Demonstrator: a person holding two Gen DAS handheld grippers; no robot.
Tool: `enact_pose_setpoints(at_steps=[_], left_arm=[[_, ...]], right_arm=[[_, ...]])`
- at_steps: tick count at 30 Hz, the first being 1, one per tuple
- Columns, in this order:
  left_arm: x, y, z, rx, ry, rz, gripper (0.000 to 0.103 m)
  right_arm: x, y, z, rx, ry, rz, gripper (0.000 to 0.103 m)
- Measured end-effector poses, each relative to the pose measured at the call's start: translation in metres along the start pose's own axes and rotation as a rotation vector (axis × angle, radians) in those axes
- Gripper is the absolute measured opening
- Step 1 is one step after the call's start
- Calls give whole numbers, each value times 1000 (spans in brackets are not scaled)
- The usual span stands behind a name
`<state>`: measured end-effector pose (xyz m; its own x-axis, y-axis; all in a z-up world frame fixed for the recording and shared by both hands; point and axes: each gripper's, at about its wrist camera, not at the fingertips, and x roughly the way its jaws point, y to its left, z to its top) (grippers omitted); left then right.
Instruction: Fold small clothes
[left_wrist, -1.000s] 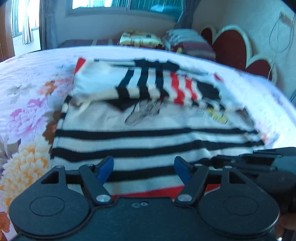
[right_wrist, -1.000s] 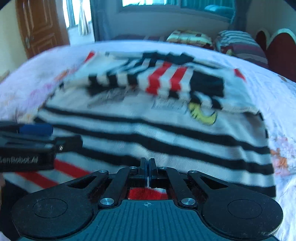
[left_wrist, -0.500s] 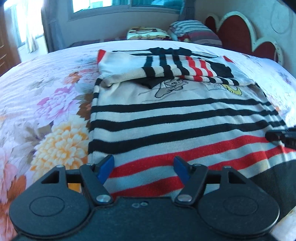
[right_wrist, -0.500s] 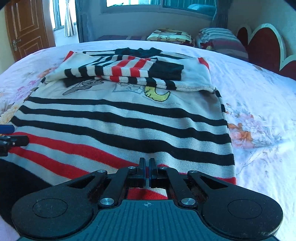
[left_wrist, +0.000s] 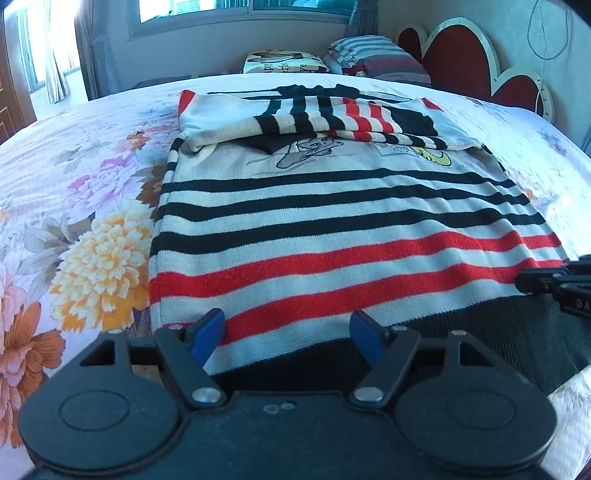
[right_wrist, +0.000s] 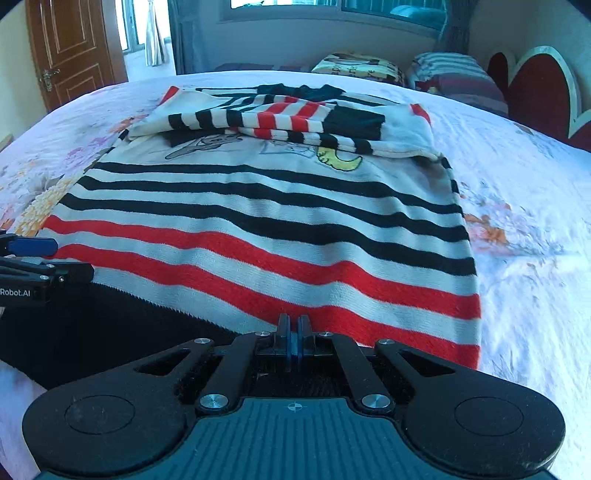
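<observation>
- Floral bedspread (left_wrist: 92, 206) covers a bed beneath a window, pillows (left_wrist: 373, 55) at the far end. From the left wrist view, a striped sweater (left_wrist: 332, 221) lies flat on it, sleeves (left_wrist: 332, 118) already folded across the chest. The left gripper (left_wrist: 287, 334) hangs at the dark hem's left corner with its blue fingertips (left_wrist: 208, 330) spread wide and nothing between them.
- From the right wrist view, the same sweater (right_wrist: 277, 221) stretches away toward the wooden door (right_wrist: 74, 48). The right gripper (right_wrist: 294, 343) has its jaws pressed together at the dark hem (right_wrist: 129, 332); whether knit is pinched between them I cannot tell.
- I judge the knit soft, light and floppy, likely to sag or stretch if lifted by one point. Best taken at both hem corners and carried evenly toward the collar.
</observation>
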<state>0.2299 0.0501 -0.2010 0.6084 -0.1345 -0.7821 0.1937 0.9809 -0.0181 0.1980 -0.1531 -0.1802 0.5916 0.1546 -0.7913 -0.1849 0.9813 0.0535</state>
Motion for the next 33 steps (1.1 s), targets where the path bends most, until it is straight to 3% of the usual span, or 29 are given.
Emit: enact_pose_setpoints(at_steps=[6, 10, 11, 14, 19, 25, 28, 33], left_arm=[[-6, -3, -6, 3, 5, 9, 86], [-12, -6, -12, 10, 12, 15, 92], [-13, -6, -14, 11, 13, 15, 93], [-18, -6, -19, 12, 9, 12, 93], [-25, -7, -25, 18, 2, 13, 94], [-38, 8, -33, -49, 1, 13, 94], [-39, 20, -37, -104, 19, 13, 93], [-44, 38, -45, -161, 28, -13, 88]], right_arm=[[-7, 4, -11, 5, 0, -33, 3], [-12, 10, -17, 15, -1, -47, 23], [-13, 11, -18, 13, -3, -55, 35], [-14, 12, -22, 37, 18, -87, 101], [-21, 1, -39, 122, 23, -48, 101], [-35, -11, -43, 197, 0, -44, 101], [-34, -13, -45, 203, 17, -47, 91], [-36, -15, -47, 211, 12, -46, 90]])
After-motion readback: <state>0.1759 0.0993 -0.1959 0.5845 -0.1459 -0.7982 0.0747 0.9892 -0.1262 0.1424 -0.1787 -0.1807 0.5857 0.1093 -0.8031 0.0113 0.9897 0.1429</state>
